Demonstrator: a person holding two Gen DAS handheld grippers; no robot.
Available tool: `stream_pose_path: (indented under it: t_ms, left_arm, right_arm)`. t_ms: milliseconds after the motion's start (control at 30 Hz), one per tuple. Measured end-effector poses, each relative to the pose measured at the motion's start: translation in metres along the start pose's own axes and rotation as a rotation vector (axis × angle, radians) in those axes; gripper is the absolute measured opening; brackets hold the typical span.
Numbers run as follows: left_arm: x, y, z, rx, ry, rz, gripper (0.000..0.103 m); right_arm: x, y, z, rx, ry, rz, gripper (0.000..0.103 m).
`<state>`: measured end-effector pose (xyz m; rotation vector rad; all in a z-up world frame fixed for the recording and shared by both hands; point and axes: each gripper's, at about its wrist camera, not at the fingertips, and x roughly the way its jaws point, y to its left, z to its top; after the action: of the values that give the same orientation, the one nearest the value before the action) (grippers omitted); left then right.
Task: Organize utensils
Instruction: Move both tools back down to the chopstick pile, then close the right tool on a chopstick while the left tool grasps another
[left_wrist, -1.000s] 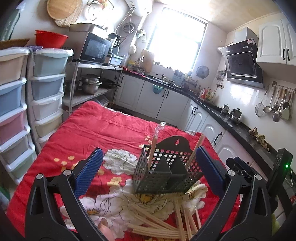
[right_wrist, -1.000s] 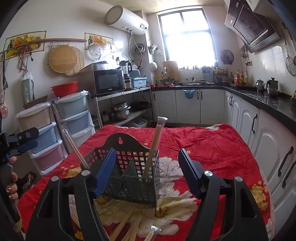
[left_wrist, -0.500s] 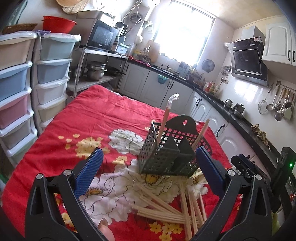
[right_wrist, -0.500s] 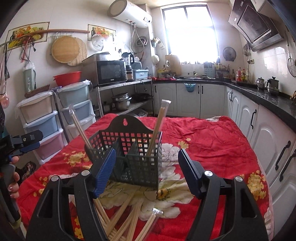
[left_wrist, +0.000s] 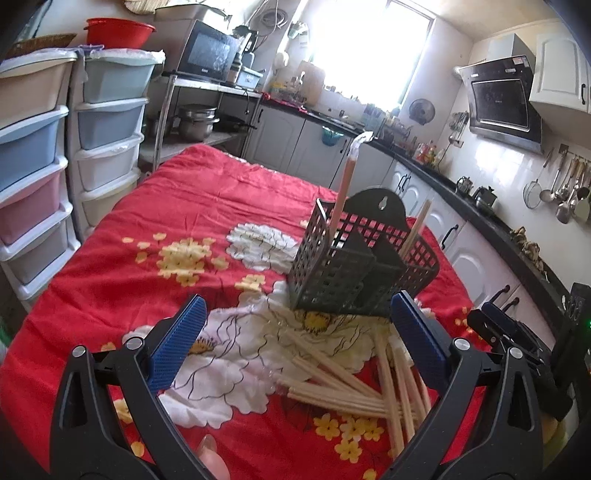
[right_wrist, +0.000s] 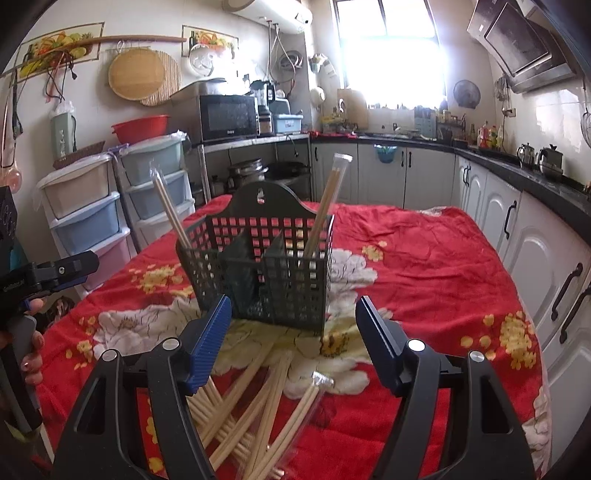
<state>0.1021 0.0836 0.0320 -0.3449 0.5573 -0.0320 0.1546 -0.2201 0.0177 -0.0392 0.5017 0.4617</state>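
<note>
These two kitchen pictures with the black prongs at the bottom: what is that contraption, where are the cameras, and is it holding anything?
There is no robot here. A person holds a hand-operated clamp in each hand, and each clamp carries a wide-angle camera looking forward along its two blue-padded fingers. One picture comes from the left gripper, the other from the right gripper. In the right view you can also see the person's other hand gripping the left tool's handle.

On the red flowered tablecloth stands a dark mesh utensil basket with a few wrapped chopstick pairs upright inside. A pile of loose chopsticks lies on the cloth before it.

Both grippers are open and hold nothing.
</note>
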Motion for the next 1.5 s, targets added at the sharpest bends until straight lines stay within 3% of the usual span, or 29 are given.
stream_pose_path:
  t_ms: [333, 833, 1133, 1400, 1500]
  left_arm:
    - [0.015, 0.008, -0.024, -0.042, 0.097, -0.005, 0.092]
    - [0.036, 0.015, -0.057, -0.13, 0.246, -0.073, 0.092]
    - [0.053, 0.017, -0.077, -0.223, 0.378, -0.184, 0.059]
    - [0.07, 0.026, -0.077, -0.335, 0.406, -0.228, 0.043]
    - [0.073, 0.032, -0.076, -0.379, 0.408, -0.231, 0.032]
  right_arm:
    - [0.011, 0.001, -0.019, 0.008, 0.094, 0.005, 0.067]
    - [0.028, -0.004, -0.04, 0.014, 0.223, -0.008, 0.067]
    - [0.04, -0.011, -0.047, 0.054, 0.27, -0.005, 0.057]
    - [0.053, -0.018, -0.051, 0.09, 0.325, 0.002, 0.05]
    - [0.059, -0.021, -0.052, 0.115, 0.349, 0.018, 0.048]
